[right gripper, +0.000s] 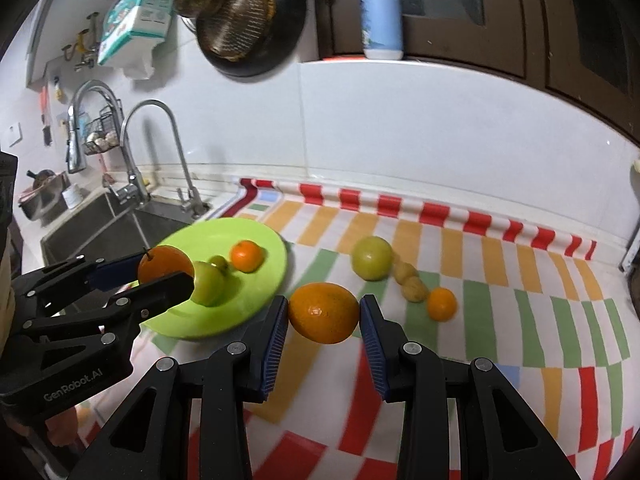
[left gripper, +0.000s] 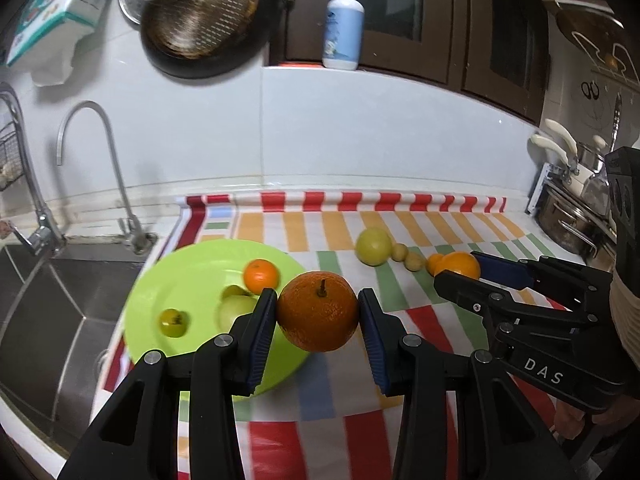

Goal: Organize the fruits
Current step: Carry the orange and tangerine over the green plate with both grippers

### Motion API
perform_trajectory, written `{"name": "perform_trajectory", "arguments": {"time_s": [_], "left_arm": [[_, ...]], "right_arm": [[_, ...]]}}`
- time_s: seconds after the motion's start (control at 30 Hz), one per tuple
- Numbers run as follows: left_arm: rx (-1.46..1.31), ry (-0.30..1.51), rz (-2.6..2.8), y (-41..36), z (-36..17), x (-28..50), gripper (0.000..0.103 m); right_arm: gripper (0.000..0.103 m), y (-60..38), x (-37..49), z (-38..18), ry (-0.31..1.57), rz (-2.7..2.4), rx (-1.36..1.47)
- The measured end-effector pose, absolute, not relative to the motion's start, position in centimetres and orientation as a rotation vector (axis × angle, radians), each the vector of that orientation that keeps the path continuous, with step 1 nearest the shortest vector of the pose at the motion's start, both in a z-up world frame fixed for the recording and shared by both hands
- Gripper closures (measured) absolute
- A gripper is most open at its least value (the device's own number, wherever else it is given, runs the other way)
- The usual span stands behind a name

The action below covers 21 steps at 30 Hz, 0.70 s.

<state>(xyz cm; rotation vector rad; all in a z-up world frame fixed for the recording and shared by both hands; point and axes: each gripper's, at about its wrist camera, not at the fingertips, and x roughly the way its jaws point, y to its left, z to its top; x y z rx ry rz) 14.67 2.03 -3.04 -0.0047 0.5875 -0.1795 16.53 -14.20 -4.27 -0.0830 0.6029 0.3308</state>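
In the left wrist view my left gripper (left gripper: 318, 296) is shut on a large orange with a stem (left gripper: 318, 320), held above the near edge of a lime green plate (left gripper: 192, 272). The plate holds a small orange (left gripper: 261, 274) and green fruits (left gripper: 173, 322). My right gripper (right gripper: 324, 302) is shut on another large orange (right gripper: 324, 316), lifted over the striped cloth (right gripper: 480, 320). On the cloth lie a green apple (right gripper: 372, 258), two yellowish fruits (right gripper: 416, 290) and a small orange (right gripper: 441, 304). Each gripper shows in the other's view: the right gripper (left gripper: 458, 267), the left gripper (right gripper: 166, 268).
A steel sink (left gripper: 60, 308) with a tall faucet (left gripper: 116, 168) lies left of the plate. Pots (left gripper: 568, 220) stand at the counter's right end. A pump bottle (left gripper: 343, 28) sits on the ledge above the tiled wall, and a dark pan (left gripper: 204, 20) hangs there.
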Motion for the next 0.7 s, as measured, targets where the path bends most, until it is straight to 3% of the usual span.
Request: {"name": "perform_trajectory", "arguments": {"time_s": [0.7], "left_arm": [[0.012,0.549,-0.142,9.4,-1.2,15.7,0.062]], "right_arm": [[0.065,-5.6,17.7,-2.0,0.519,0.411,-0.115]]}}
